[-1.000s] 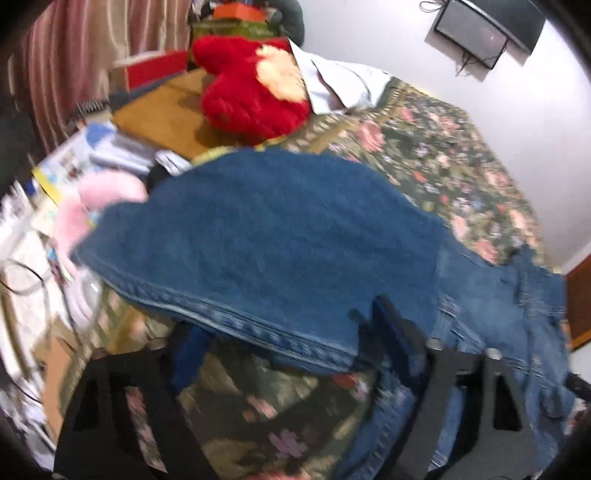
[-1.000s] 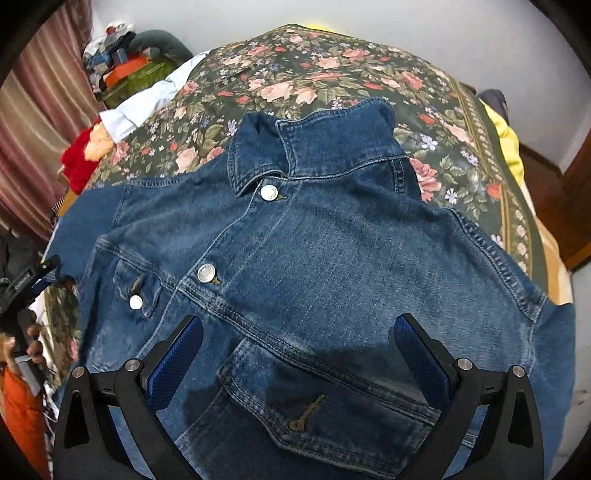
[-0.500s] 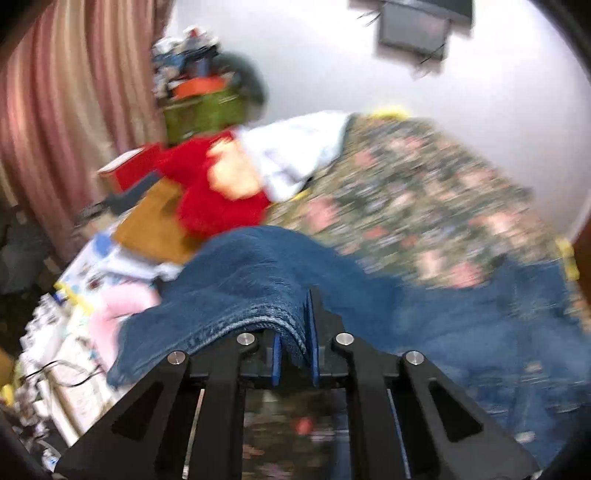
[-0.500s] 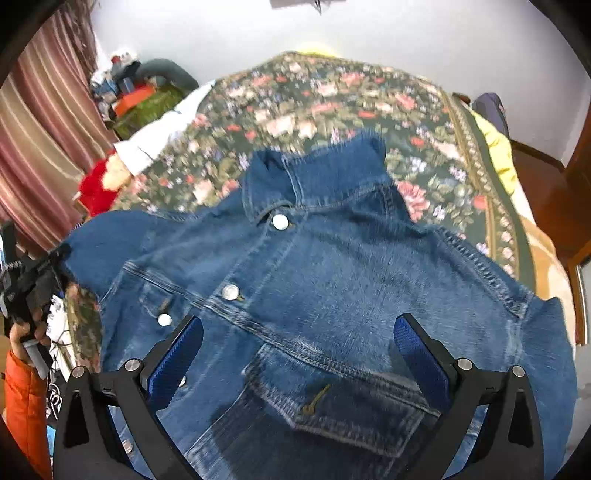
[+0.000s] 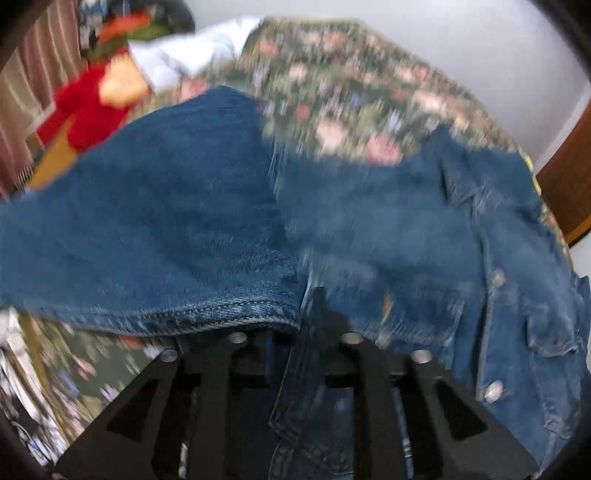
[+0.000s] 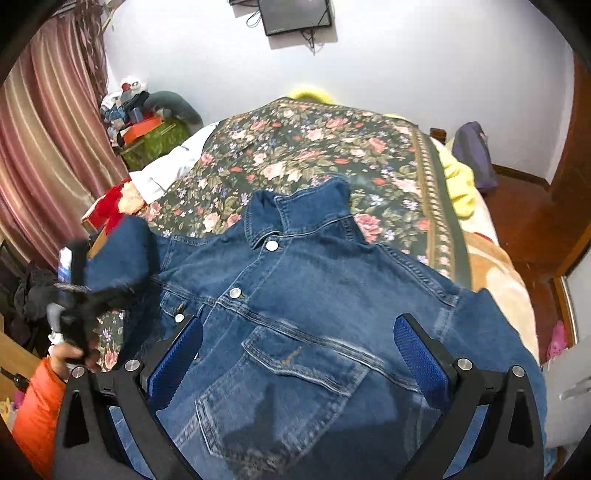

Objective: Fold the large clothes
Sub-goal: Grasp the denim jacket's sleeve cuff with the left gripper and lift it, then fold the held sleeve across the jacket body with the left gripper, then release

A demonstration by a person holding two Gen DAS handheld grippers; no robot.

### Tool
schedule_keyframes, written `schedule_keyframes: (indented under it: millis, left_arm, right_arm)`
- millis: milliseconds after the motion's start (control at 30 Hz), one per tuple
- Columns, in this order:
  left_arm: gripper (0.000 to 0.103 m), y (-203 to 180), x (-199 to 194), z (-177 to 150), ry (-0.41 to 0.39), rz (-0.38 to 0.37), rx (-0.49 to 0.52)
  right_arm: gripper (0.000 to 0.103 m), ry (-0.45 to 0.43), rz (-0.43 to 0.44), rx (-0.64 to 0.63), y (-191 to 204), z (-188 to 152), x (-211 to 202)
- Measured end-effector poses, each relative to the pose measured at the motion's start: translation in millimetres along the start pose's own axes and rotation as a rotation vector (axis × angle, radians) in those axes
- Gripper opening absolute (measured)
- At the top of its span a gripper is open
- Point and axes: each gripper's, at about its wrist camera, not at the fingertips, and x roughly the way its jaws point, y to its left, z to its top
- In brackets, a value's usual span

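While the denim jacket (image 6: pixel 317 295) lies front-up on the floral bedspread (image 6: pixel 314 147), collar toward the far wall and buttons fastened down the placket, the left gripper (image 5: pixel 295 332) has its jaws pressed together on the hemmed cuff edge of one sleeve (image 5: pixel 155 221), which is raised off the bed and drawn across toward the jacket body. Seen from the left wrist, the sleeve fills the left half of the view as a broad fold, with the jacket front (image 5: pixel 424 229) and a metal button (image 5: pixel 493 391) to the right; motion blur softens most detail. Seen from the right wrist, the right gripper (image 6: pixel 295 354) hangs over the chest pocket (image 6: pixel 299 365) with its blue-padded fingers (image 6: pixel 177 354) wide apart and nothing between them; whether they touch the cloth cannot be told. At the left of that view, an orange-sleeved hand (image 6: pixel 70 354) grips the left tool beside the lifted sleeve. A red plush toy (image 5: pixel 88 107), a white garment (image 6: pixel 173 166) and a striped curtain (image 6: pixel 48 155) lie beyond the bed's left edge, and a dark screen (image 6: pixel 295 14) hangs on the wall.
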Motion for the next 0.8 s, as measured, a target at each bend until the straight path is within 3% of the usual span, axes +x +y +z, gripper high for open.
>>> schedule_keyframes:
  millis: [33, 133, 233, 267, 467, 633, 700, 800]
  left_arm:
    - [0.035, 1.3, 2.6, -5.0, 0.013, -0.006, -0.009]
    - [0.040, 18.2, -1.0, -17.8, 0.031, -0.045, -0.040]
    - [0.071, 34.0, -20.6, -30.3, 0.014, -0.061, -0.088]
    - [0.073, 40.3, -28.8, -33.9, -0.007, -0.070, -0.099]
    - [0.079, 98.6, -69.9, -39.8, -0.116, -0.097, -0.219]
    - [0.078, 160.0, -57.9, -32.3, -0.121, -0.071, -0.403]
    - [0.074, 174.3, -50.5, -28.6, -0.120, -0.061, -0.447]
    - [0.056, 182.6, -36.5, -15.6, -0.130, 0.007, -0.460]
  right_arm:
    - [0.103, -0.006, -0.001, 0.002, -1.4, -1.2, -4.2]
    - [0.103, -0.021, -0.001, 0.014, -7.0, -4.2, -14.3]
    - [0.103, -0.016, 0.003, 0.029, -9.8, -4.4, -14.4]
    - [0.103, -0.012, 0.005, 0.035, -10.6, -4.6, -12.5]
    - [0.103, 0.021, 0.030, 0.045, 0.0, -3.1, 7.1]
    - [0.103, 0.041, 0.049, 0.014, 17.5, -0.5, 22.8]
    - [0.103, 0.047, 0.057, 0.007, 23.7, -0.2, 26.7]
    - [0.103, 0.054, 0.061, -0.002, 30.5, 1.0, 33.0]
